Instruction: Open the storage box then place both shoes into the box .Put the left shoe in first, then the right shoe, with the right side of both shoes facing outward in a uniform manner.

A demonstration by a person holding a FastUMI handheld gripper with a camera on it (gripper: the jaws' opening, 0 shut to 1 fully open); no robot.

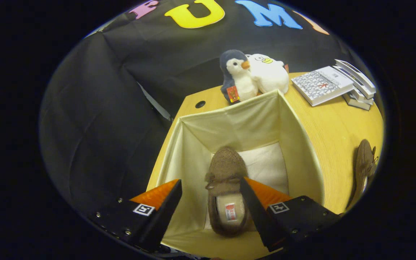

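Note:
A cream fabric storage box stands open on the wooden table. One brown moccasin shoe lies on the box floor, toe pointing away from me, seen between and below my fingers. My gripper hovers above the box, fingers spread wide and touching nothing. The second brown shoe rests on the table outside the box, to the right of its right wall.
A plush penguin and a white plush toy sit just behind the box. A stack of books lies at the far right of the table. The table has a cable hole near its back left corner.

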